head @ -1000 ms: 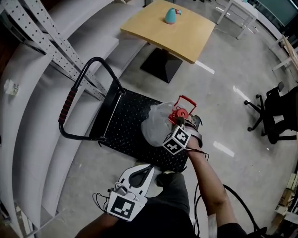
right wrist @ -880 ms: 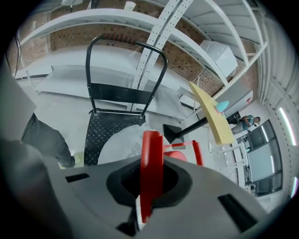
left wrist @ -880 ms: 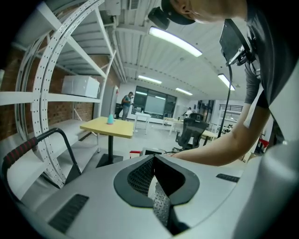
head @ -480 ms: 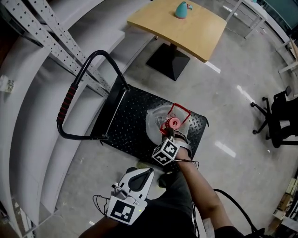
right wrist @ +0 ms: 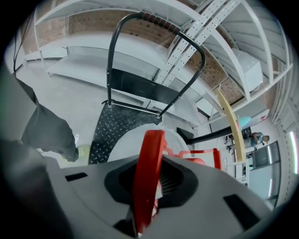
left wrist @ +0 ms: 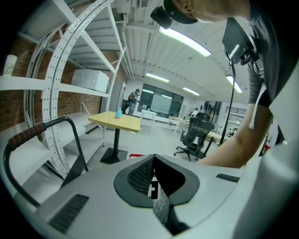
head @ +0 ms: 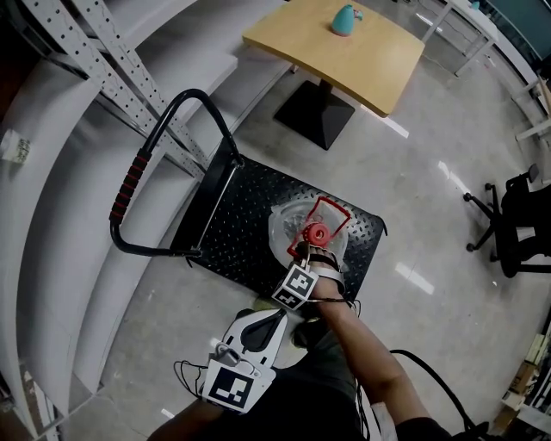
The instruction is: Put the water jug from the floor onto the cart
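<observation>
A clear water jug (head: 288, 226) with a red cap (head: 316, 232) and a red carry handle (head: 325, 215) stands upright over the near right part of the black cart deck (head: 232, 224); whether it rests on the deck I cannot tell. My right gripper (head: 306, 256) points steeply down and is shut on that red handle (right wrist: 148, 168), with the jug's clear shoulder (right wrist: 135, 140) just below the jaws. My left gripper (head: 274, 317) hangs short of the cart's near edge, shut with nothing in it (left wrist: 161, 205). The cart's push bar (head: 129, 185) rises at the left.
White perforated shelving (head: 77, 77) runs along the left, behind the cart. A wooden table (head: 344, 52) on a black base (head: 317, 112) carries a teal object (head: 344, 17) beyond the cart. A black office chair (head: 516, 224) stands at the right. A shoe (head: 310, 332) is beside the cart's near edge.
My right gripper has carried the jug down and a little left over the cart deck. The left gripper has sunk slightly and stays shut.
</observation>
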Demonstrator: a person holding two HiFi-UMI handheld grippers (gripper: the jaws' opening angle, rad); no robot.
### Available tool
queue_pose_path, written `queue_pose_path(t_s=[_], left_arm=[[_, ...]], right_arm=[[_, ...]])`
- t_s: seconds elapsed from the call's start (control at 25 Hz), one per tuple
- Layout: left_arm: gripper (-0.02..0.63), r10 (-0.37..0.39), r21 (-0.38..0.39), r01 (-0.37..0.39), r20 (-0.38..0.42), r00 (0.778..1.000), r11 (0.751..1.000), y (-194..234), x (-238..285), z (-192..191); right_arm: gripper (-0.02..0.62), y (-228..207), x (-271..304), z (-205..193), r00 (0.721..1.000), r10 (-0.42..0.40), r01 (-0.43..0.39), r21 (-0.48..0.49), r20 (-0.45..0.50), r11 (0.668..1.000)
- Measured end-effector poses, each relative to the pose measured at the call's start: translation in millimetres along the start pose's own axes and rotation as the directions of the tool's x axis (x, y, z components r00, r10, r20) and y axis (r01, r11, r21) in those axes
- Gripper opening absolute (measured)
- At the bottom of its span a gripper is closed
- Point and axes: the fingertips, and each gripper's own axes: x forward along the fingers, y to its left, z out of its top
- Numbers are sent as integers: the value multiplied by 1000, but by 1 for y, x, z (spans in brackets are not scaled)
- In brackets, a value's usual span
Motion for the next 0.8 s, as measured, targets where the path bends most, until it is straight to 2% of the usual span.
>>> queue_pose_path(t_s=[0.16, 0.28, 0.52, 0.68, 0.8], left_arm=[[5, 4, -22, -4, -7, 1000, 1000, -3, -5, 10], [5, -1, -26, 1, -12, 1000, 1000, -5, -15, 31], [5, -29, -32, 29, -15, 999, 999, -19, -46, 84], [5, -55, 4, 55, 0, 999, 999, -28, -63, 115], [5, -93, 55, 89, 62, 994, 994, -39, -71, 146]], right_arm=[[123, -12, -17, 0, 999, -38, 38, -15, -16, 999], [164, -24, -42, 2, 995, -96, 96, -9, -9, 995], [173, -33, -119, 12, 989, -143, 141, 37, 47, 989], [173, -40, -184, 23, 982, -159, 147, 111, 105, 983], [173, -53, -247, 35, 969, -175, 138, 204, 175, 969]])
